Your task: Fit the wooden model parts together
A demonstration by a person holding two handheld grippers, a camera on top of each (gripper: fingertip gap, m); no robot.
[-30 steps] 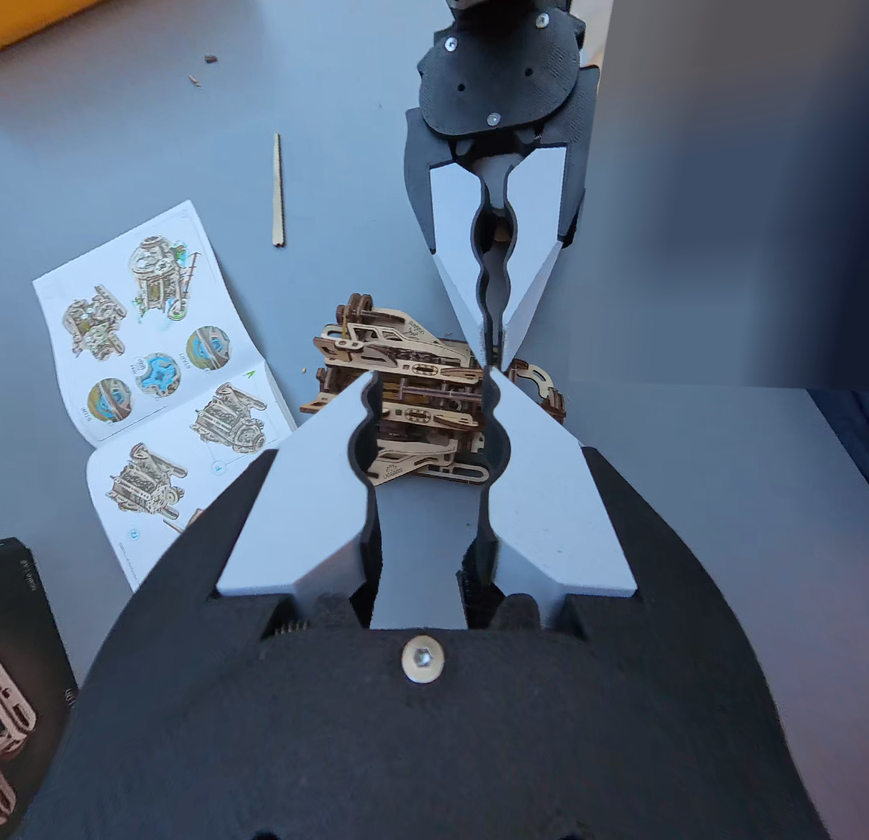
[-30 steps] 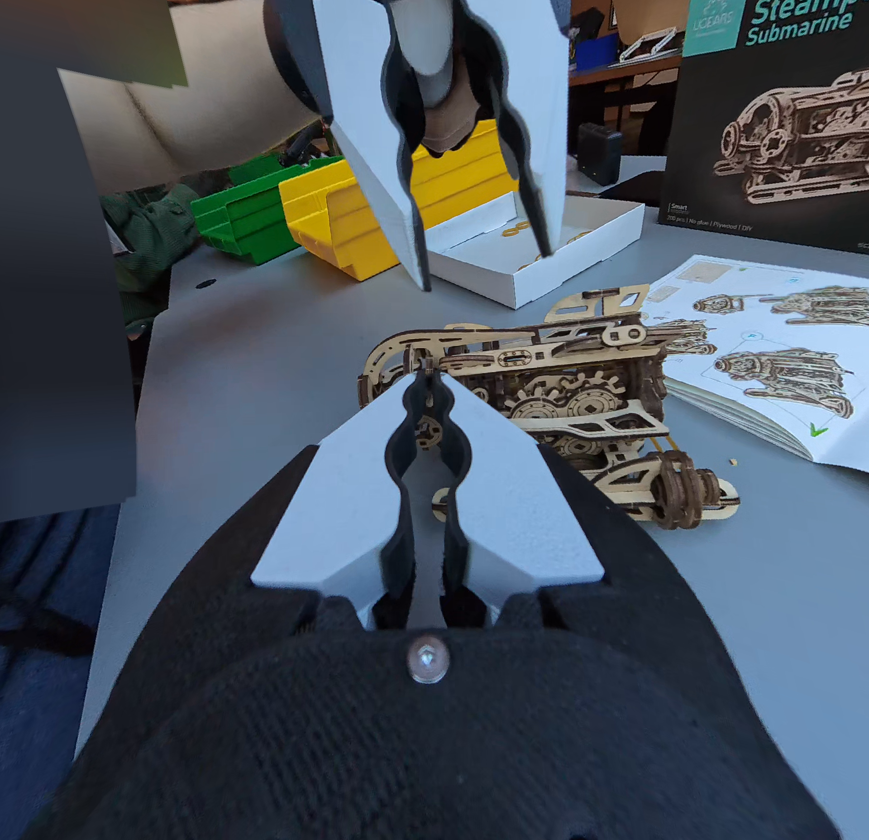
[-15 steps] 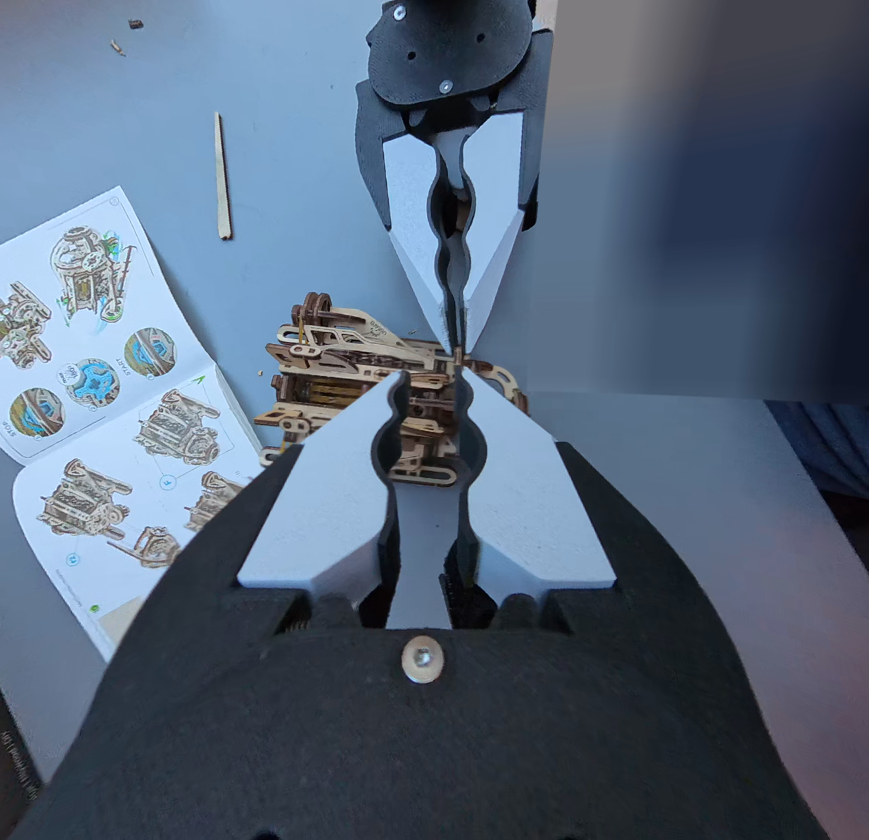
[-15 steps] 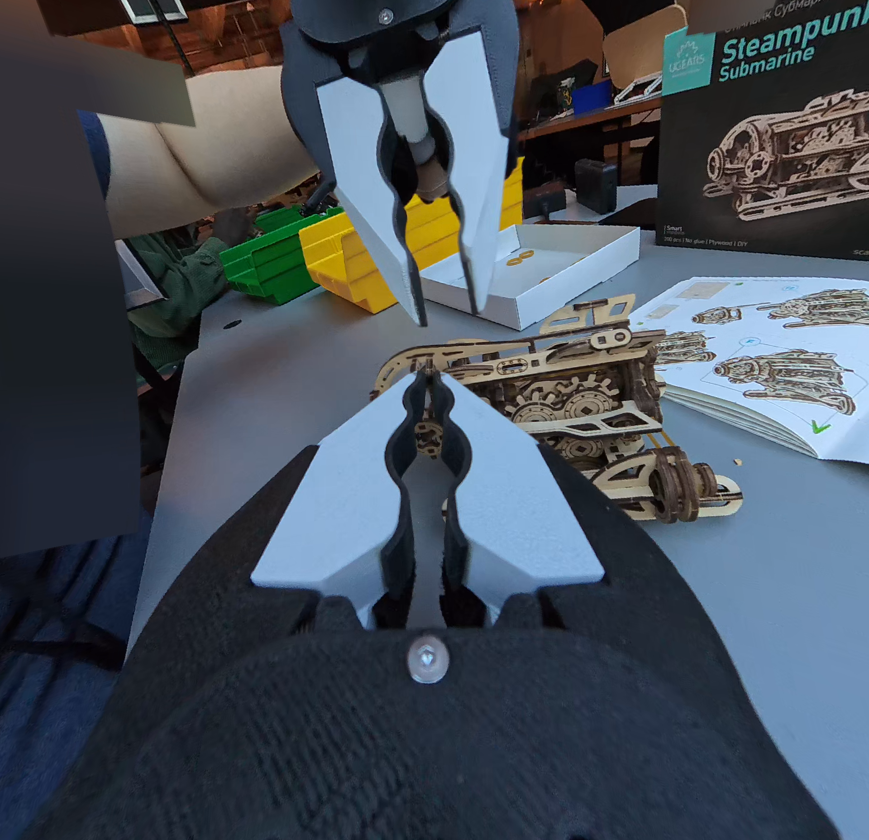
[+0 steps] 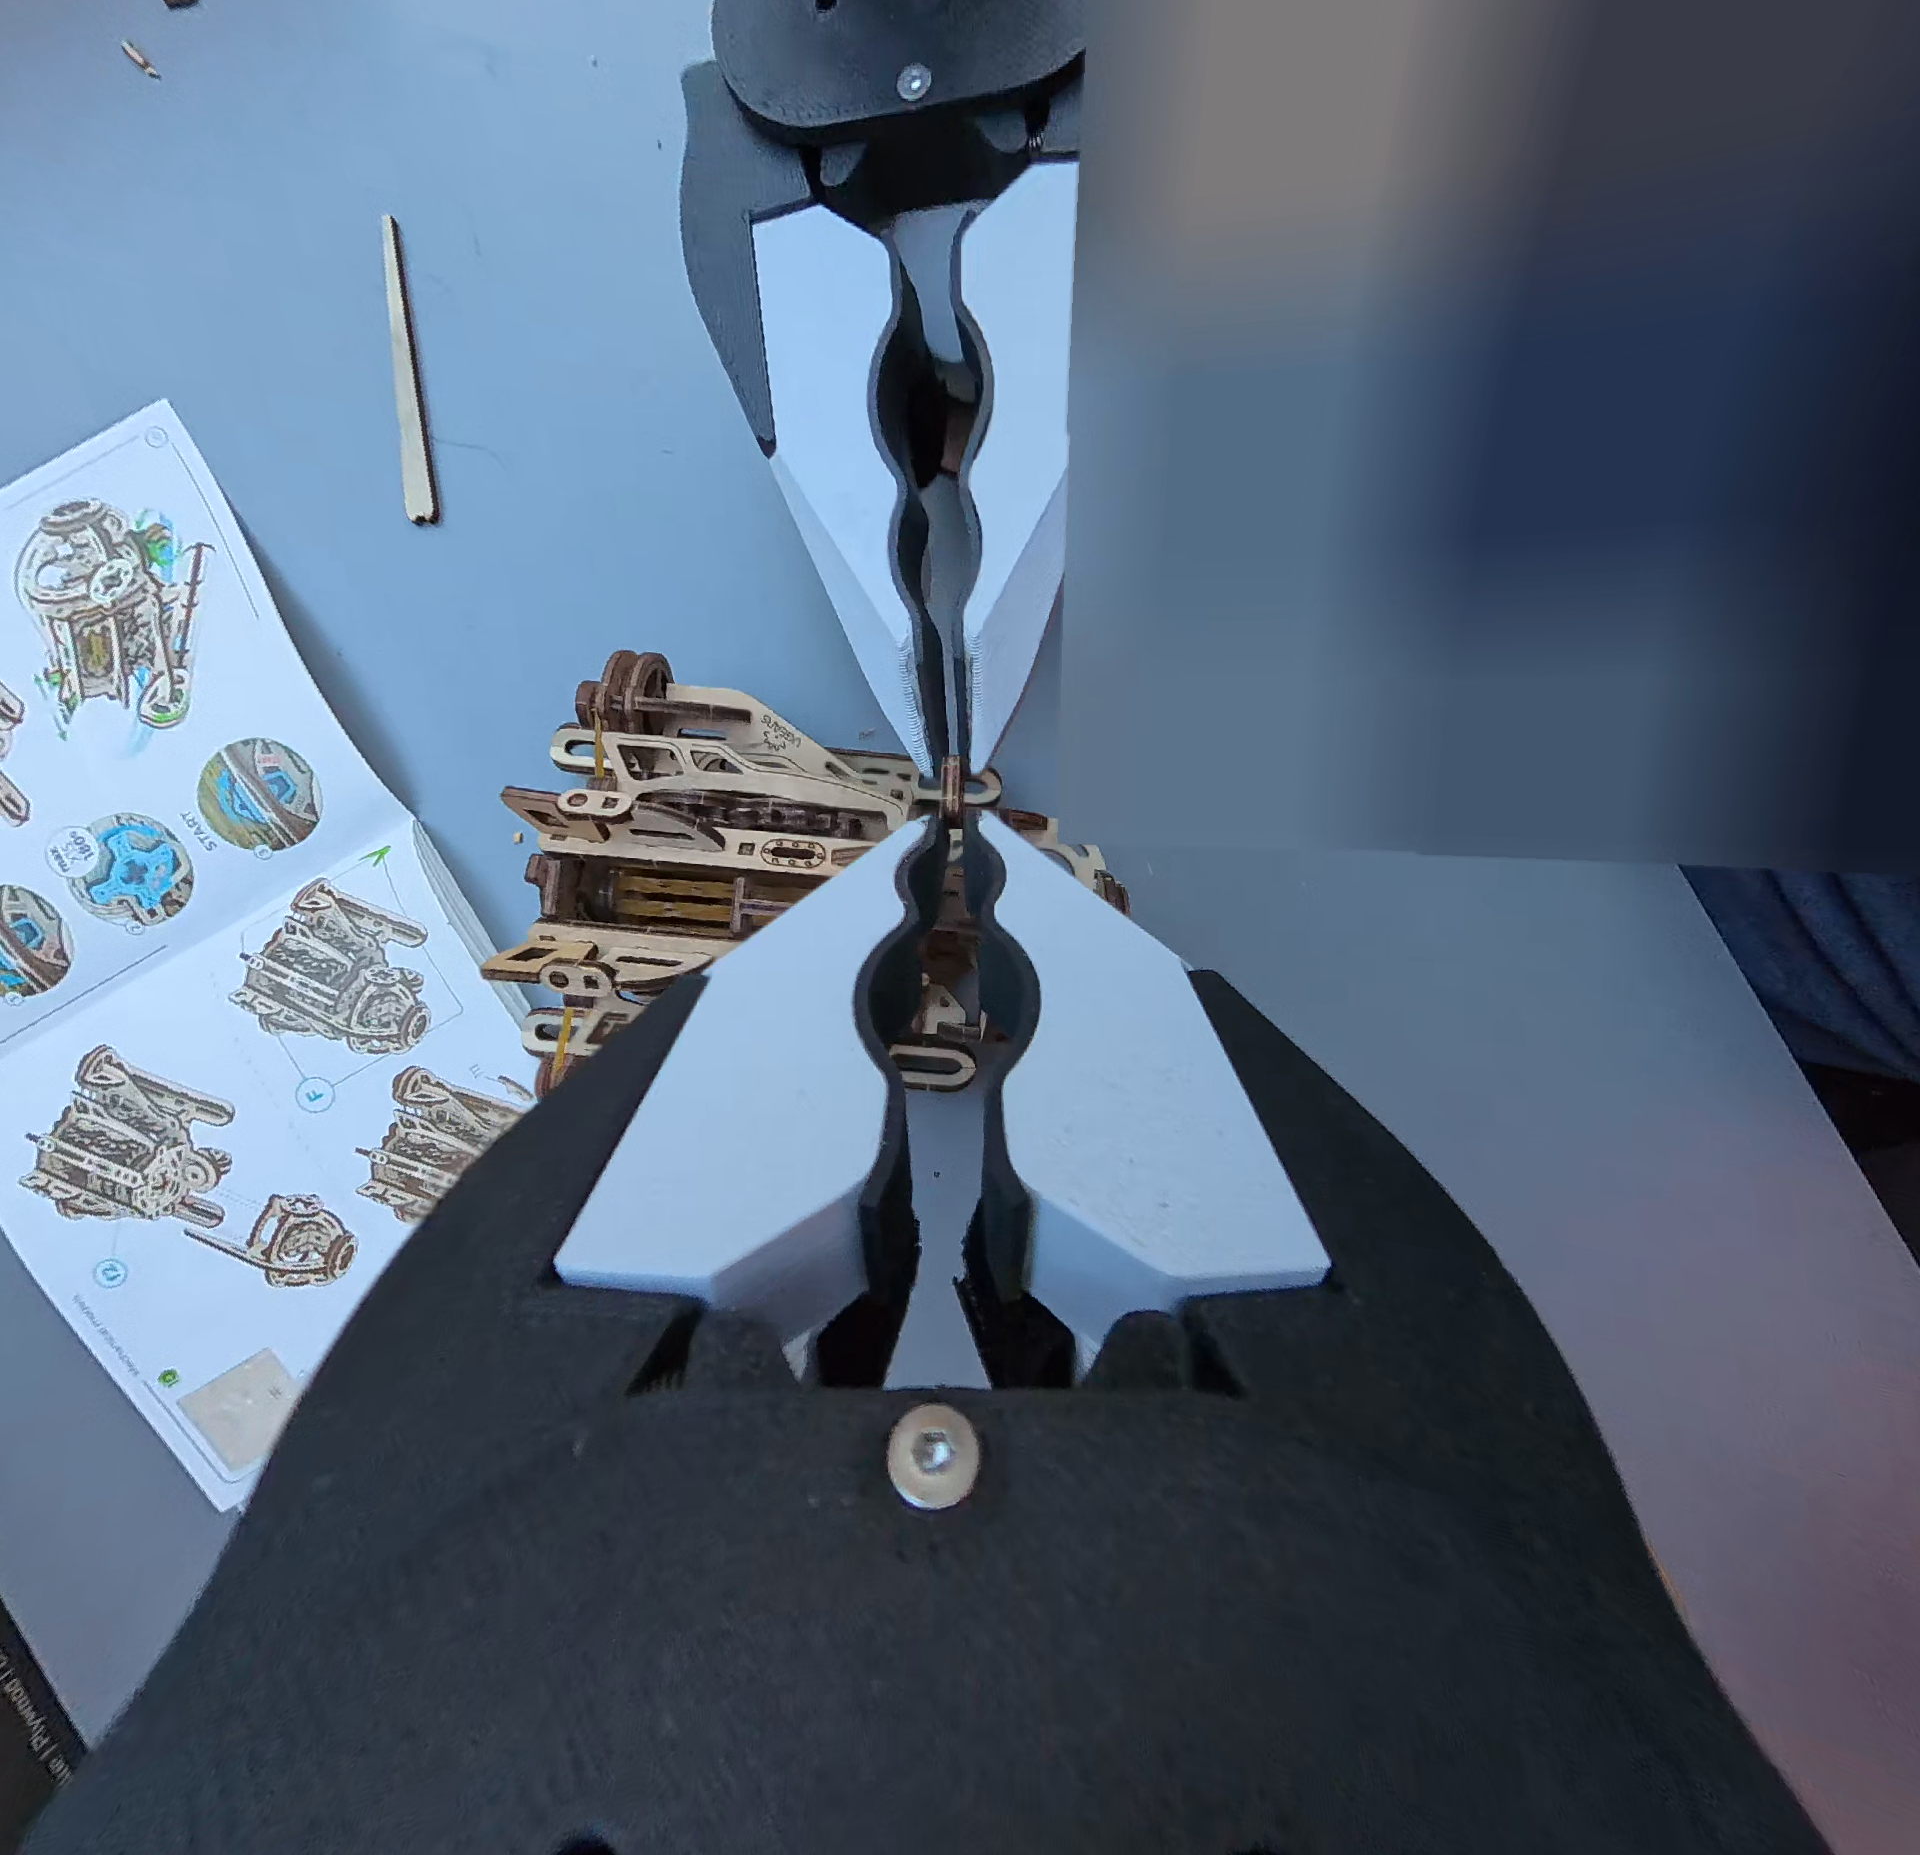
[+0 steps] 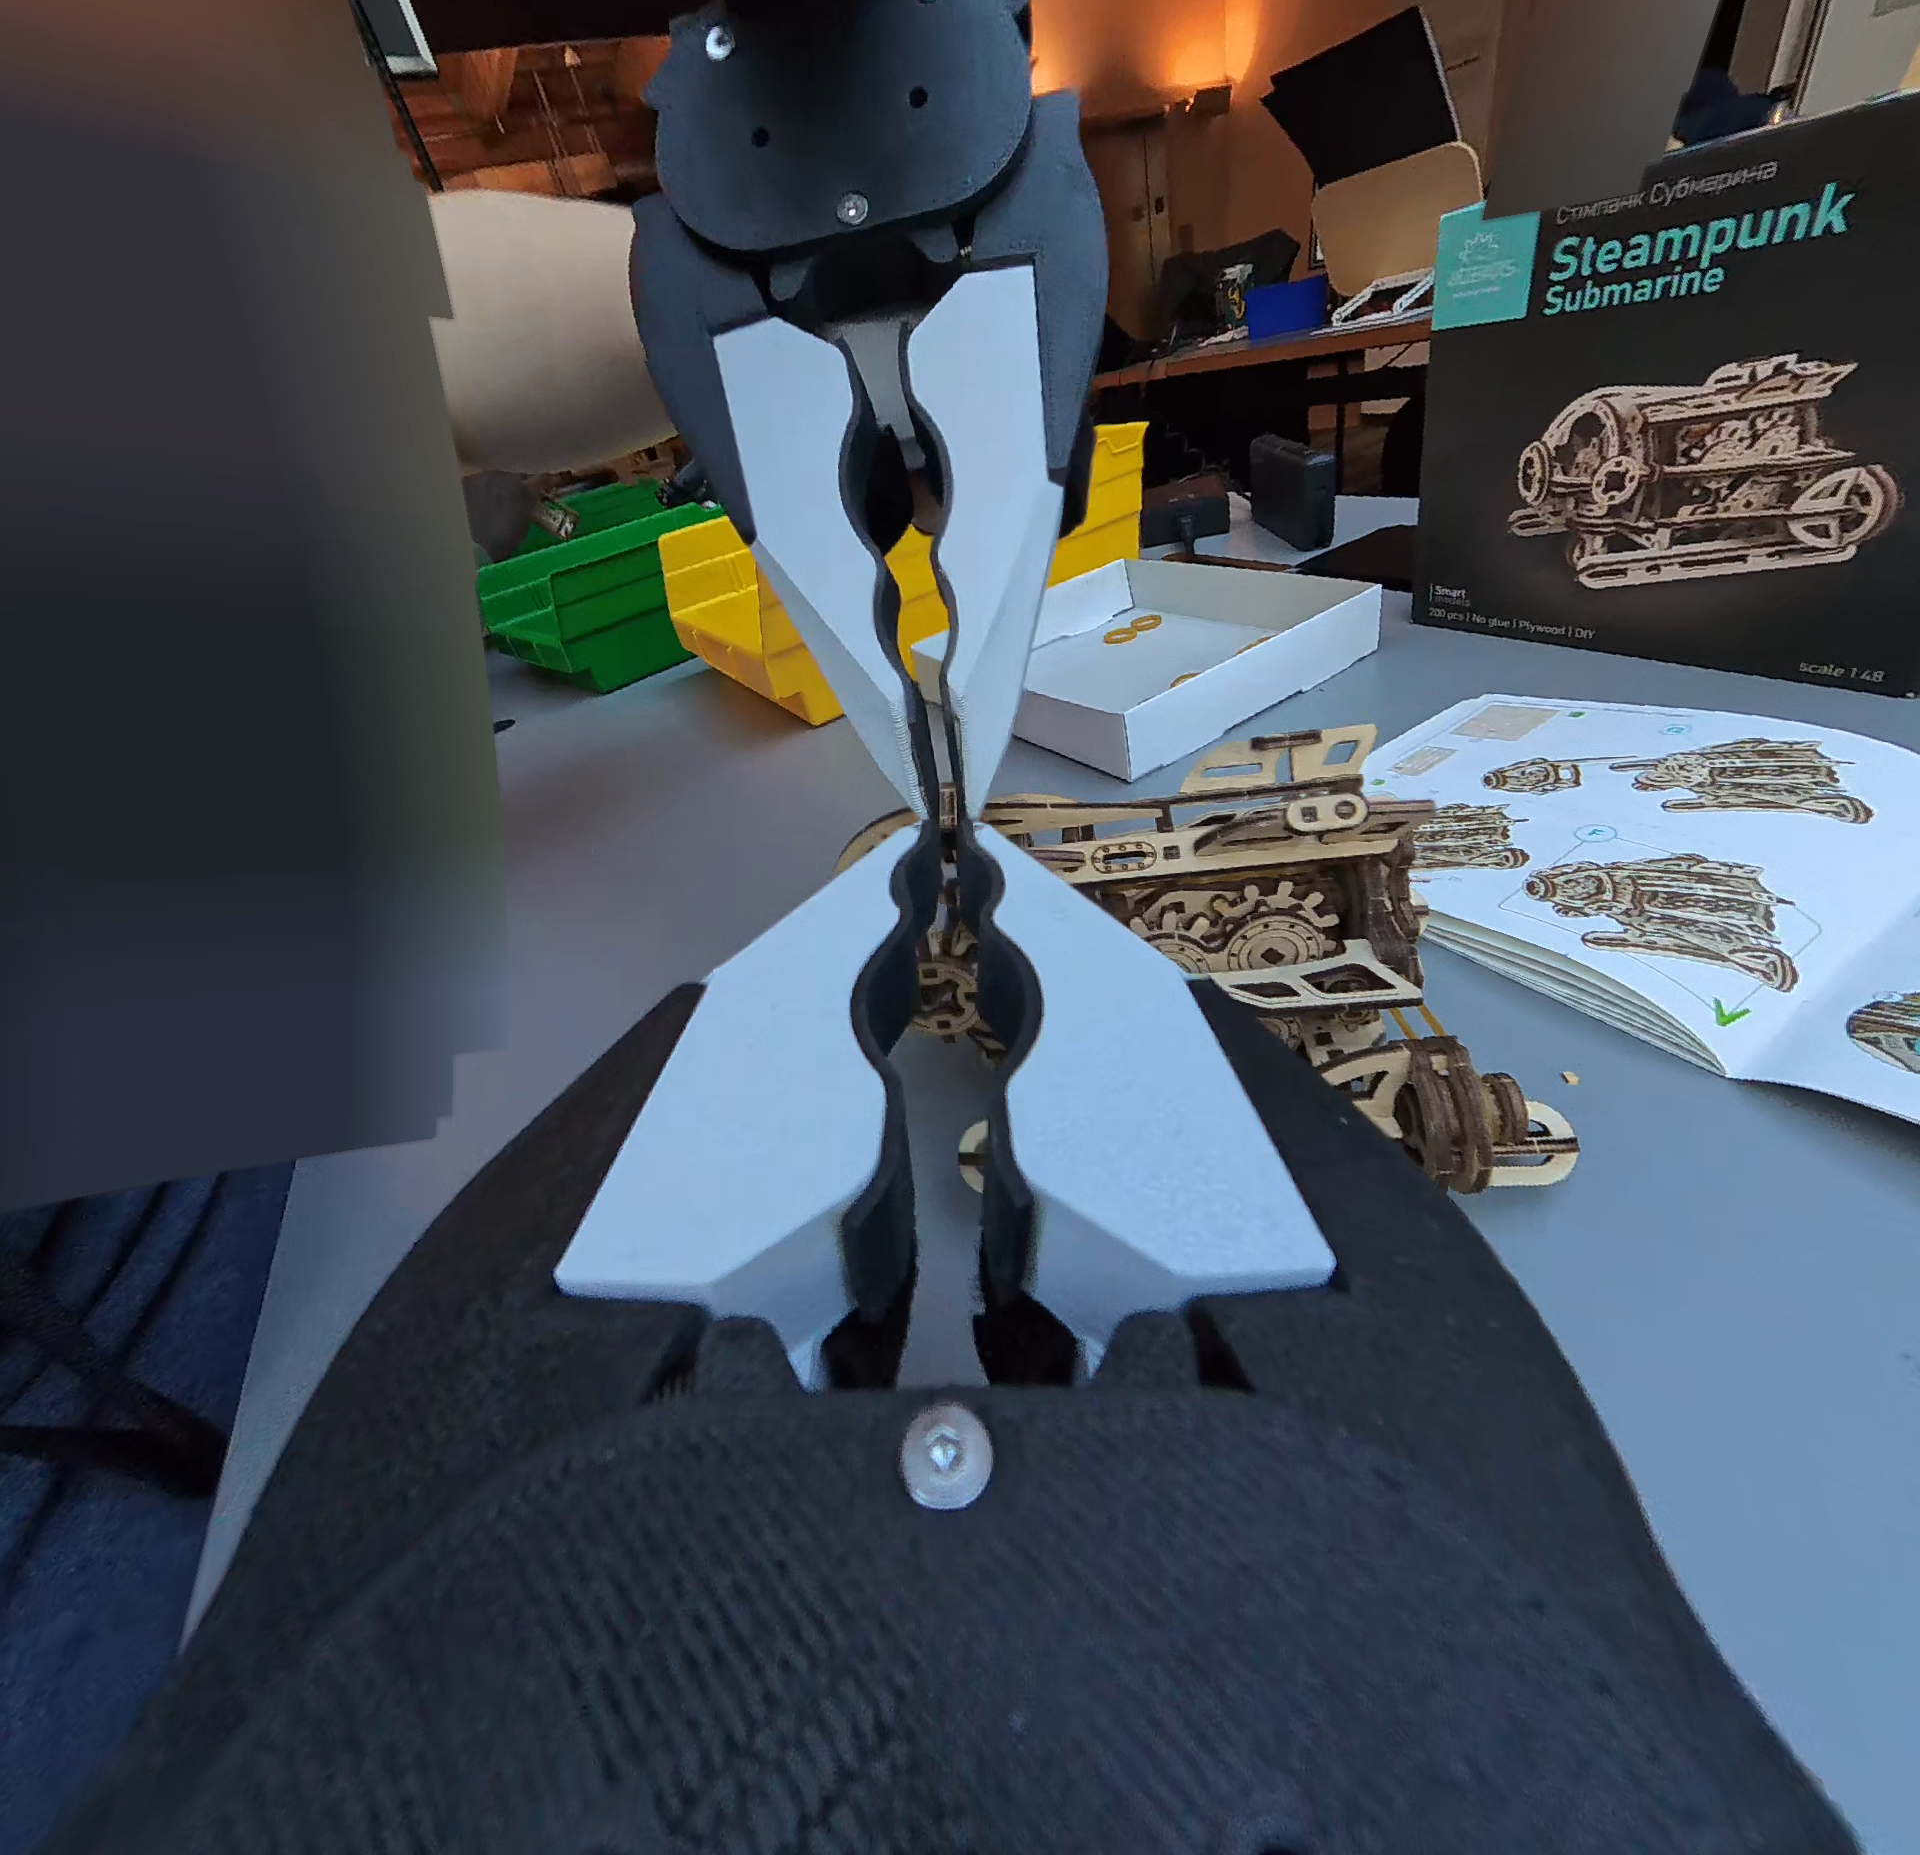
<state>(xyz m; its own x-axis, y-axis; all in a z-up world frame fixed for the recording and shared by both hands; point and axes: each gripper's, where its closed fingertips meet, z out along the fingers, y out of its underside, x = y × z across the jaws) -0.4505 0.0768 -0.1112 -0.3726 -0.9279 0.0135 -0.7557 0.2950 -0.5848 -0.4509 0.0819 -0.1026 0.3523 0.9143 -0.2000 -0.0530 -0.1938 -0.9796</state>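
Left gripper [image 5: 948, 837] jaws closed since earlier (right gripper [image 5: 943, 756] tip-to-tip).

Cool even daylight, soft shadows; wide-angle bending at edges; warm lamps glow in blurred background.

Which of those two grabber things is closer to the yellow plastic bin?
Left. The left gripper hangs in front of the yellow plastic bin; the right gripper faces it from farther back.

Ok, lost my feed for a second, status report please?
Left gripper and right gripper tip to tip, both jaws shut on small wooden part. Wooden model on table beneath. Booklet beside it, not in the way.
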